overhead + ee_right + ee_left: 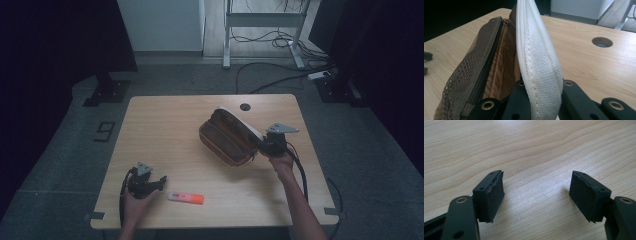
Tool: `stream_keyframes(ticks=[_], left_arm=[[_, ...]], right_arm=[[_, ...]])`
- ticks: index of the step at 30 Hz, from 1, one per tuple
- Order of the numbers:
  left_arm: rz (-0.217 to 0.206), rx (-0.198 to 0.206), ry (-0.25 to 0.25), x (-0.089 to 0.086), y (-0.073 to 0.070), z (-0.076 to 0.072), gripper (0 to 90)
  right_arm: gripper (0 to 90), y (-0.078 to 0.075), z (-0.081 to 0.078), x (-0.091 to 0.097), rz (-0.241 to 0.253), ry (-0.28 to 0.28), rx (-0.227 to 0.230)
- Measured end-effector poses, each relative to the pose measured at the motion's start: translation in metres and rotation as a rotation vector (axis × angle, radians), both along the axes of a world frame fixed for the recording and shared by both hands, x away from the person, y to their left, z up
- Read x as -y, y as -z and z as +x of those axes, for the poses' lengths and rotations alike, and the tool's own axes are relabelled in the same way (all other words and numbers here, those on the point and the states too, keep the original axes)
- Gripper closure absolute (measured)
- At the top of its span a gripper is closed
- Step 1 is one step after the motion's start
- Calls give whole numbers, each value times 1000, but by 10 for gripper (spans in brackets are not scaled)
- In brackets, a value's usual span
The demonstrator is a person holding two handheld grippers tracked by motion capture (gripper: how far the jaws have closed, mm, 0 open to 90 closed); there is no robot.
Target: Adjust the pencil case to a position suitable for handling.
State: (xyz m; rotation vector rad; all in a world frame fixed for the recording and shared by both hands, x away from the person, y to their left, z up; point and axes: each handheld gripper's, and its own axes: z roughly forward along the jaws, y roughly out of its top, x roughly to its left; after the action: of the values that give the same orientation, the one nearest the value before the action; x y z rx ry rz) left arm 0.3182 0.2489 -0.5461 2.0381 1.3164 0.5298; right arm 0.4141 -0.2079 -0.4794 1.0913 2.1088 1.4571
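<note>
Right gripper view: fingers (541,100) clamped on pencil case's (499,62) white flap (537,57); keep grip firm, lid raised. Left gripper (537,195) fingers wide open, ready for marker (186,198) beside them.

The left tongs (161,182) rest low near the worktop's front edge with their jaws spread wide apart and bare, while the right tongs (260,145), held by an outstretched forearm, are clamped tight on a pouch's (227,140) white edge.
</note>
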Motion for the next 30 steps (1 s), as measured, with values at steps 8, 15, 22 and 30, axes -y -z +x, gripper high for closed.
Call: stream_keyframes(ticks=[8, 15, 22, 30], left_arm=[[0, 0, 0, 0, 0, 0, 273], [1, 1, -1, 0, 0, 0, 273], [1, 1, -1, 0, 0, 0, 273], [1, 1, -1, 0, 0, 0, 273]], right_arm=[[837, 7, -8, -3, -4, -16, -13], [837, 8, -16, -10, -15, -43, 1], [835, 15, -21, -14, -31, -62, -13], [832, 20, -20, -19, -66, -82, -32]])
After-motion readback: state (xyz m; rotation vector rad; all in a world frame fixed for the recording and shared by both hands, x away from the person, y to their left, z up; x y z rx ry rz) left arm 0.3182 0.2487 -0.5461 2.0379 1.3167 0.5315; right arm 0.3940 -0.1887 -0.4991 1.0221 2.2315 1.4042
